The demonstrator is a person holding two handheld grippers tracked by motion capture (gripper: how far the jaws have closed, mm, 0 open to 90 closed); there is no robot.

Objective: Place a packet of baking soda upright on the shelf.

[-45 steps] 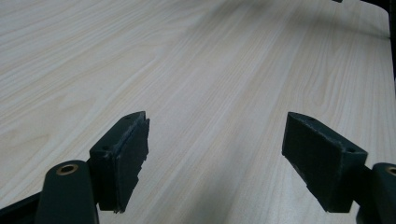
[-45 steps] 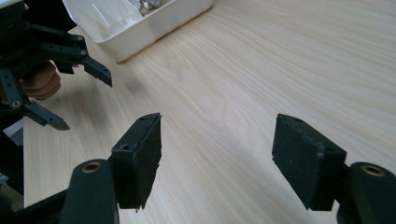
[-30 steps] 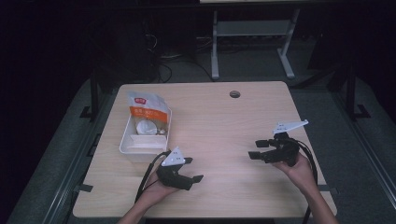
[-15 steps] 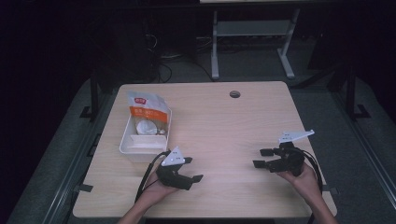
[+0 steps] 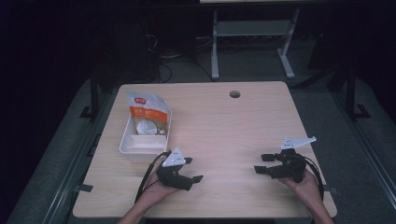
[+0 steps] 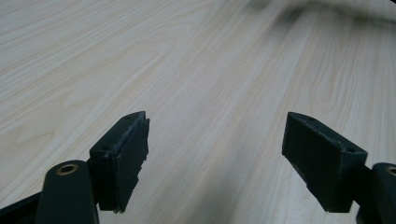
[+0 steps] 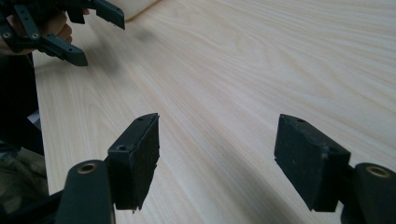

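Right claw (image 5: 262,164) lowered toward table (image 5: 224,126) edge, both claws gaping empty, left claw (image 5: 192,170) unmoved

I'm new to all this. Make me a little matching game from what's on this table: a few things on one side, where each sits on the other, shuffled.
Things:
1. white tray
2. snack bag
3. round hole
4. right gripper

Places:
a. far edge of the table, right of middle
b. near right corner, jaws apart
c. left side of the table
d. leaning in the tray's far end

Pairs: 1-c, 2-d, 3-a, 4-b
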